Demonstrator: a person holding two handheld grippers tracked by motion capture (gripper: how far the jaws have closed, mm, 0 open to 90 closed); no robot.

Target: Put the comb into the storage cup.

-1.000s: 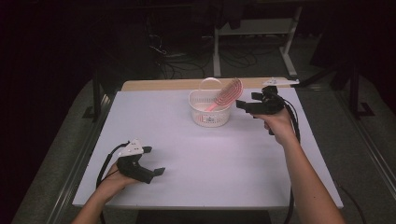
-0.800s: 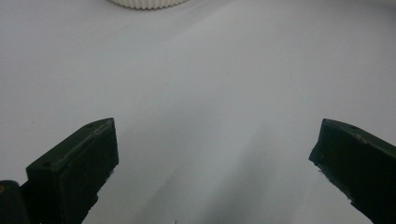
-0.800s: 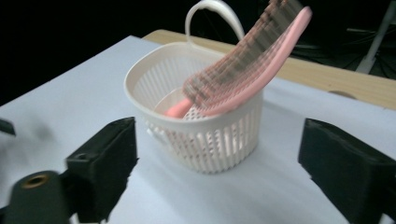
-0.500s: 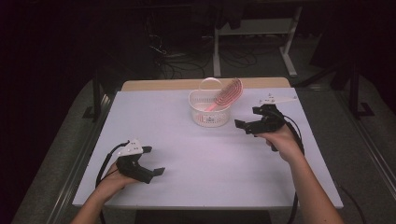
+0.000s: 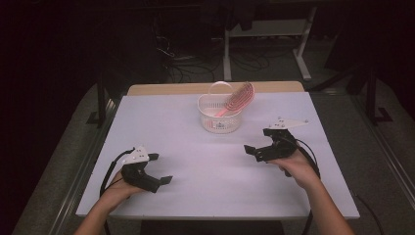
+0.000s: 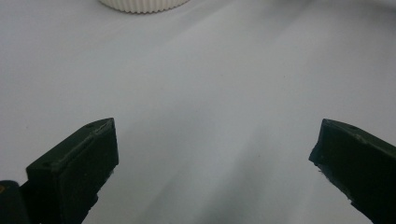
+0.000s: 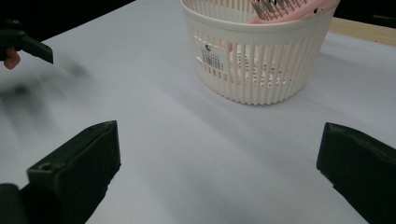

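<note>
My right hand-held gripper (image 5: 260, 147) has drawn back from the white basket (image 5: 220, 117) toward 5 o'clock on the surface (image 5: 195, 147), its jaws just opened wide with nothing between them. The pink hairbrush (image 5: 237, 99) now leans inside the basket at 12 o'clock, bristle head over the rim. My left hand-held gripper (image 5: 157, 169) rests wide and empty at 8 o'clock. I judge the drop complete.
</note>
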